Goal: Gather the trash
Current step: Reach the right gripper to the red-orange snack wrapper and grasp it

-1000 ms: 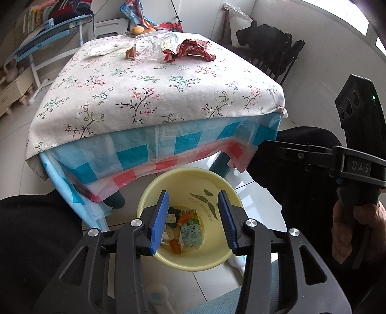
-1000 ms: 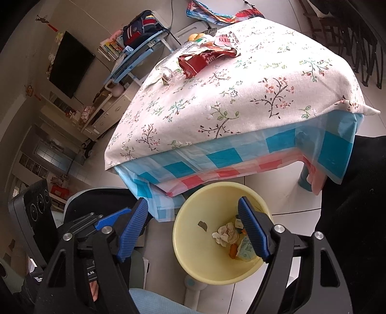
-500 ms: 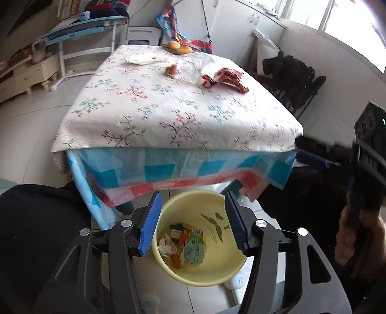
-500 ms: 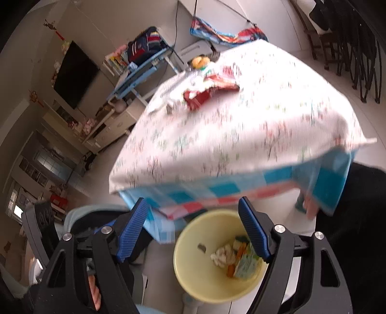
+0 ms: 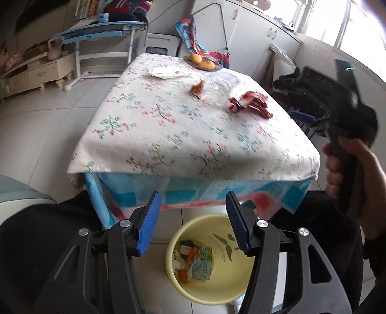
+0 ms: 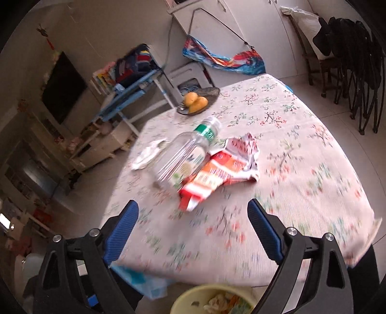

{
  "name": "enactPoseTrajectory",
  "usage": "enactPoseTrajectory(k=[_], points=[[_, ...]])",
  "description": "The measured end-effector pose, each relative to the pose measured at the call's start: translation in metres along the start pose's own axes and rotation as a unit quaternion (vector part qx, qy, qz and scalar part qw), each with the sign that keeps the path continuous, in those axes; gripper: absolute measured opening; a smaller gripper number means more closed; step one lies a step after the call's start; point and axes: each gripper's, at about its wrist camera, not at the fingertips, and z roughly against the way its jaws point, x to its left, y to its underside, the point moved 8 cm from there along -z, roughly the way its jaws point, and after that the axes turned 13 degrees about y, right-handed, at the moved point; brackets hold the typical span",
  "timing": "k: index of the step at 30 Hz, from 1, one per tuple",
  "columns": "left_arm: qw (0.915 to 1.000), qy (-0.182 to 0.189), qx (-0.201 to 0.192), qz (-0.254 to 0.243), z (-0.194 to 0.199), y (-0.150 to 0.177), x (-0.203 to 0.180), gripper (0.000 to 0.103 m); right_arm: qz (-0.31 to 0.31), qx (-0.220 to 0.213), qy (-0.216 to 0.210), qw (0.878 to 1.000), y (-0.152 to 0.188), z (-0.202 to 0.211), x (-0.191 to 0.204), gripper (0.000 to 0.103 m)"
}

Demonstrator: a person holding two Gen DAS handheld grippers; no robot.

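Ahead of my right gripper [image 6: 193,231], jaws apart: one wrapper [image 6: 217,169], one bottle [image 6: 188,149]; left gripper [image 5: 193,222] spread over bin [image 5: 241,285].

A: We get plenty of daylight, it pours in from the window [image 5: 333,21] at upper right and blows out there.
B: Yeah, and we've got heavy fisheye bending at the edges (dark corners too). Right wrist view smears badly, the tablecloth [image 6: 277,198] pattern near us is mush, while the bottle [image 6: 185,154] stays fairly sharp.
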Motion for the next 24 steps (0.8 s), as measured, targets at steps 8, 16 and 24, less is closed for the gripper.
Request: enactPoseTrajectory(k=[8, 16, 24], points=[[0.9999, -0.003, -0.012, -0.002, -0.010, -0.038, 0.014, 0.057, 0.029, 0.034, 0.022, 0.999, -0.005, -0.046, -0.011, 0.078], [0.9983, 0.014, -0.022, -0.052, -0.039, -0.100, -0.011, 0.059, 0.044, 0.047, 0.003, 0.998, 0.007, -0.040, -0.036, 0.033], [0.9893, 0.027, 0.003, -0.144, -0.101, -0.176, -0.056, 0.073, 0.034, 0.021, -0.009, 0.999, 0.018, -0.017, -0.068, 0.033]])
